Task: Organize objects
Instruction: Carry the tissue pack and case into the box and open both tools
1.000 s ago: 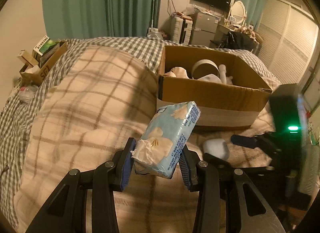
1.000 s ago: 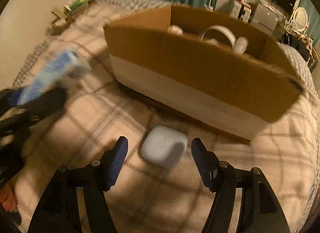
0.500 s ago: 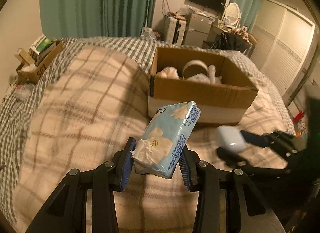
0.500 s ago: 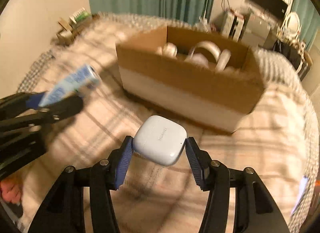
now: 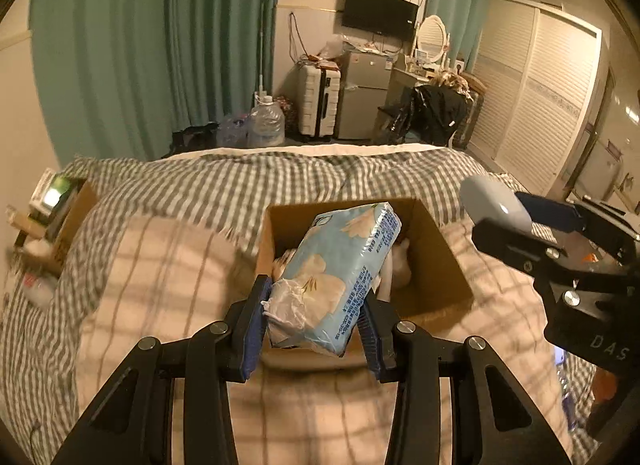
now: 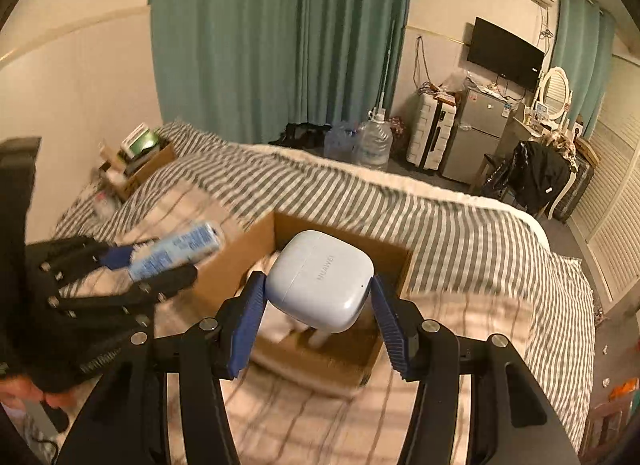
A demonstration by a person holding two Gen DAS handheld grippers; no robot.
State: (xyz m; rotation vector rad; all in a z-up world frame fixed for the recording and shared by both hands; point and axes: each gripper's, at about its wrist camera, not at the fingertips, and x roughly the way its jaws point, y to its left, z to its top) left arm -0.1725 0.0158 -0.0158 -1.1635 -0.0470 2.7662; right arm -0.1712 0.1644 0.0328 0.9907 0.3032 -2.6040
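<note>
A: Looking into the cardboard box (image 5: 436,265), most of its inside is hidden; the tissue pack (image 5: 340,269) covers the middle of the left wrist view, and only white scraps show past it.

B: Same in the right wrist view. The earbud case (image 6: 320,281) blocks the box, and the white things under it are blurred, so I can't name them.

A: Any writing?

B: "HUAWEI" on the case lid. The pack has blue print along its side, too small to read. The other tool's body, at the right edge of the left view, reads "DAS", cut off.

A: And the jaws?

B: The left gripper (image 5: 312,325) is clamped on the pack's crumpled end, part-way open around it. The right gripper (image 6: 318,321) pinches the case between its blue pads, also part-way open. Both things hang in the air in front of the box opening.

A: Room around it?

B: The box sits on the plaid blanket (image 5: 160,285) at picture centre, with bare blanket left and right. The bed's edge runs behind it.
</note>
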